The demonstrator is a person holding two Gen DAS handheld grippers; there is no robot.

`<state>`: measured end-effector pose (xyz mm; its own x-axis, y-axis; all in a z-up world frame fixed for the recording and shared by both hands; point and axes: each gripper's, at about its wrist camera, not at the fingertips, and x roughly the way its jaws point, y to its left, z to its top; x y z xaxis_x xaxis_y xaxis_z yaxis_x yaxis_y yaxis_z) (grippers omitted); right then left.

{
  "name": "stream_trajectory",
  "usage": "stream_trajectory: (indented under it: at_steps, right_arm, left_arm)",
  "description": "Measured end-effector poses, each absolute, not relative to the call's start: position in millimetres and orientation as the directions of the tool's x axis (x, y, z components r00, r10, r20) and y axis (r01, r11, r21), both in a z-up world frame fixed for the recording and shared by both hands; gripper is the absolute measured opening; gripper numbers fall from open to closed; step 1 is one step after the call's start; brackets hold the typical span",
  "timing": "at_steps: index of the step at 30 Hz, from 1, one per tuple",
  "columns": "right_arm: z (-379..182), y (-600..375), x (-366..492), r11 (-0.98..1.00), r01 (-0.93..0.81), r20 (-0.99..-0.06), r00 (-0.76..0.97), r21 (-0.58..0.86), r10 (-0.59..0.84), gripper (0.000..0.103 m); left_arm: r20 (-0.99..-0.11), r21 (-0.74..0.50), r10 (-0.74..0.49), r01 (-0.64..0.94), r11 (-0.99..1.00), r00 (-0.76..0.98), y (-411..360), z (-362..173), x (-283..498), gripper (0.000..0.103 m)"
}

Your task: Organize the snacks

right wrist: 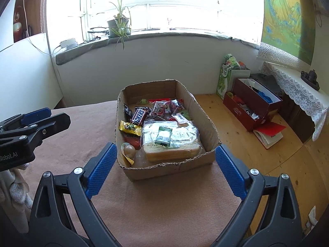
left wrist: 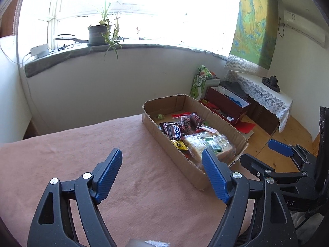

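A shallow cardboard box (right wrist: 207,127) sits on the pink-covered table (right wrist: 164,201), holding several snacks: a bagged loaf of sliced bread (right wrist: 172,146), a Snickers bar (right wrist: 139,117), a yellow candy pack (right wrist: 130,128) and red-wrapped packs (right wrist: 164,108). My right gripper (right wrist: 165,168) is open and empty just in front of the box. My left gripper (left wrist: 162,175) is open and empty over the cloth, left of the box (left wrist: 162,131). The right gripper (left wrist: 261,154) shows in the left wrist view, and the left gripper (right wrist: 47,116) in the right wrist view.
The table ends just right of the box; a wooden floor (right wrist: 273,164) lies beyond. Red boxes (right wrist: 253,107), a green bag (right wrist: 225,80) and a lace-covered cabinet (right wrist: 298,90) stand by the wall. A potted plant (right wrist: 119,25) is on the windowsill.
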<state>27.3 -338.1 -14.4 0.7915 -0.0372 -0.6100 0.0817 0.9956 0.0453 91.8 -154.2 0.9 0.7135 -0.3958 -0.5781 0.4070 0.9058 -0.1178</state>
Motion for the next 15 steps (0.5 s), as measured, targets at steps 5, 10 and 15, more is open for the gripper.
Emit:
stream_trajectory:
  at_steps: [5, 10, 15]
  right_arm:
    - [-13.7, -339.8, 24.1, 0.995, 0.088, -0.608, 0.793, 0.050, -0.040, 0.098]
    - [-11.5, -337.7, 22.2, 0.995, 0.086, -0.604, 0.796, 0.046, -0.041, 0.098]
    - [-11.1, -336.9, 22.1, 0.995, 0.087, -0.604, 0.796, 0.047, -0.041, 0.099]
  left_arm:
    - [-0.565, -0.105, -0.389, 0.404, 0.909, 0.728, -154.2, 5.1, 86.6, 0.080]
    - [-0.557, -0.097, -0.389, 0.407, 0.908, 0.734, -155.3, 6.6, 83.2, 0.080]
    - [-0.556, -0.097, -0.387, 0.405, 0.909, 0.736, -155.7, 7.3, 81.8, 0.080]
